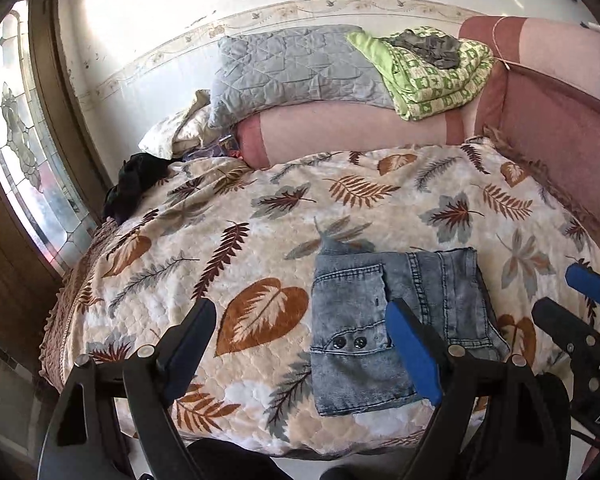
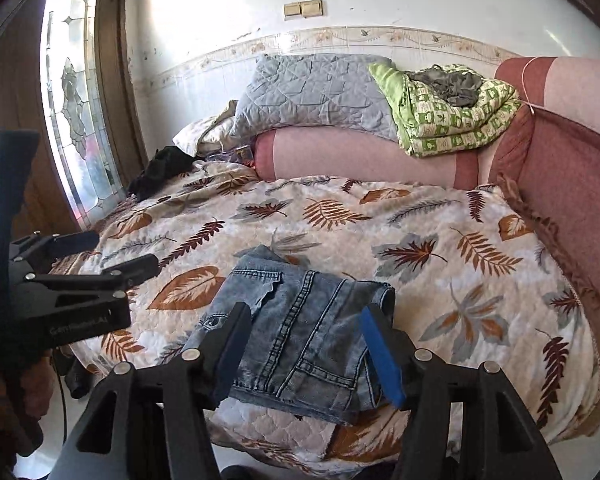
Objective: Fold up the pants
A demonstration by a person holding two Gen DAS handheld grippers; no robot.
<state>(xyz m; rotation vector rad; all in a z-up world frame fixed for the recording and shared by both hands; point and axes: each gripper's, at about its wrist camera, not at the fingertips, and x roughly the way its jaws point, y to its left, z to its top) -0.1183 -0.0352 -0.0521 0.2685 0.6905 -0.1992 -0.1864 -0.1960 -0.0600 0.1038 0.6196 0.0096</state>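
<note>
Your pants [image 1: 384,328] already lie as a compact folded bundle on the leaf-print bedspread [image 1: 204,240], low and right of centre in the left wrist view, near the bed's front edge. Both your left tongs [image 1: 300,344] and right tongs [image 2: 304,344] are spread wide and pinch nothing. The folding looks essentially done; at most you have edges to tidy.

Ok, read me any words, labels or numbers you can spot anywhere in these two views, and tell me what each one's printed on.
"DA": partial white lettering on the right gripper body, cut off at the left wrist view's edge.
Embossed lettering on the left gripper body in the right wrist view: too faint to read reliably.
Folded jeans and leaf-print bedspread: no text visible.
</note>
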